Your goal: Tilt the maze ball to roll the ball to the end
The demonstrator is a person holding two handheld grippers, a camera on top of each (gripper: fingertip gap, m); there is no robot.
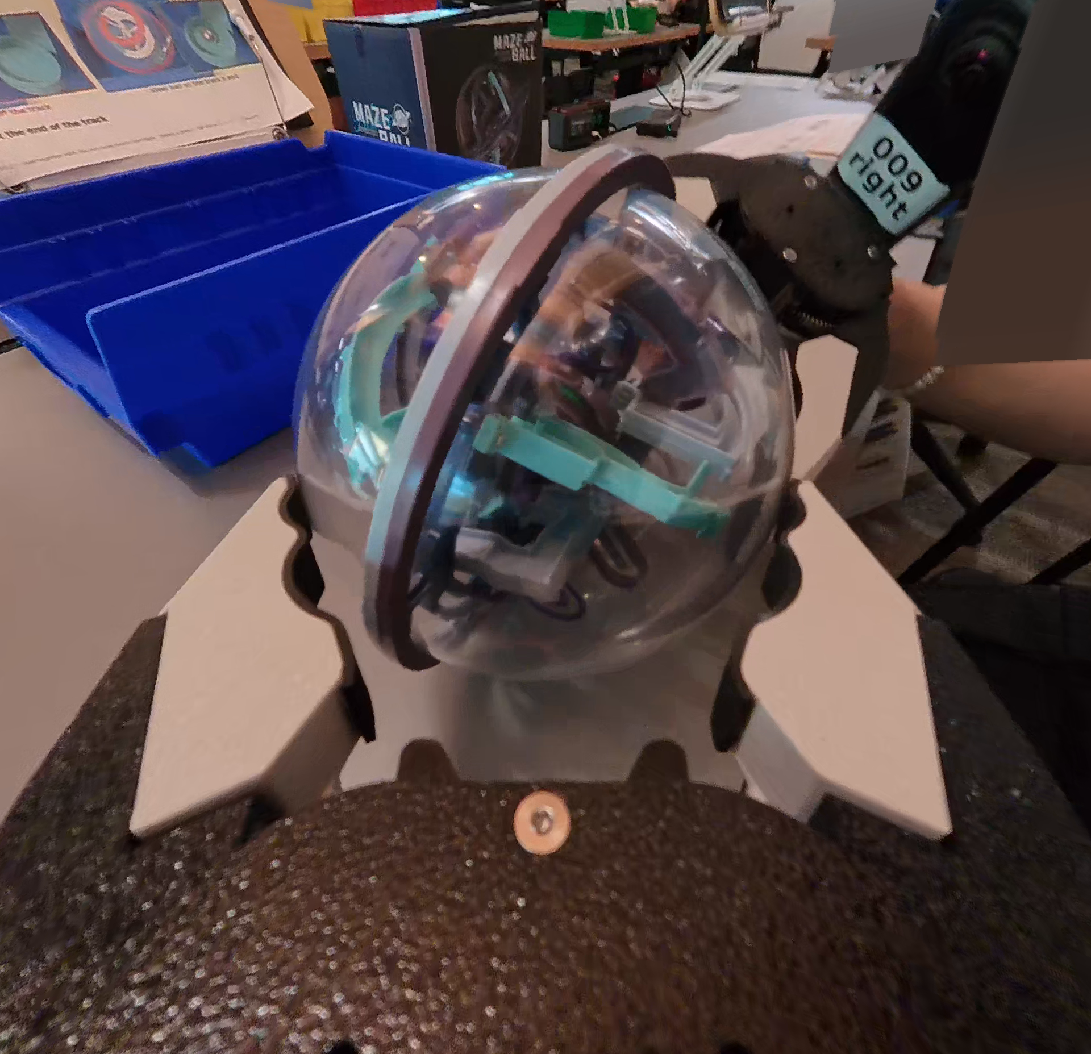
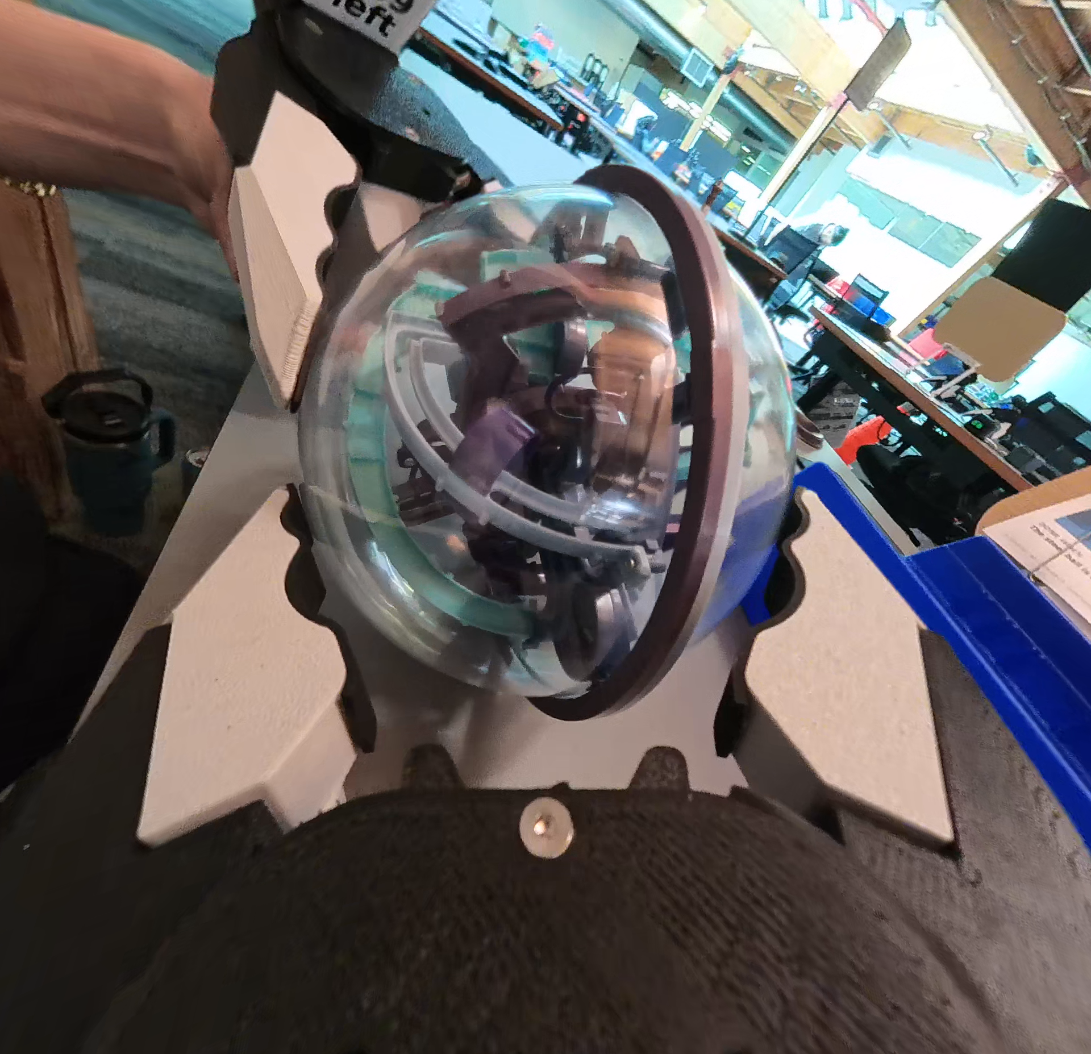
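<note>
The maze ball point(image 1: 531, 412) is a clear sphere with a dark ring around it and teal, grey and purple tracks inside. The ring is tilted. My left gripper point(image 1: 543, 494) is shut on the ball, with its white fingers point(image 1: 248, 612) on both sides. My right gripper point(image 2: 546, 494) is shut on the same ball point(image 2: 519, 435) from the opposite side. Its black body point(image 1: 826, 240) shows at the upper right of the left wrist view. The left gripper's finger point(image 2: 283, 270) touches the ball's upper left in the right wrist view. I cannot make out the small ball inside.
A blue plastic bin point(image 1: 177, 293) stands on the grey table left of the ball and also shows in the right wrist view point(image 2: 974, 600). Behind it are an instruction sheet point(image 1: 118, 69) and the toy's box point(image 1: 448, 81). A person's forearm point(image 1: 1003, 400) is at right. A bottle point(image 2: 112, 435) stands on the floor.
</note>
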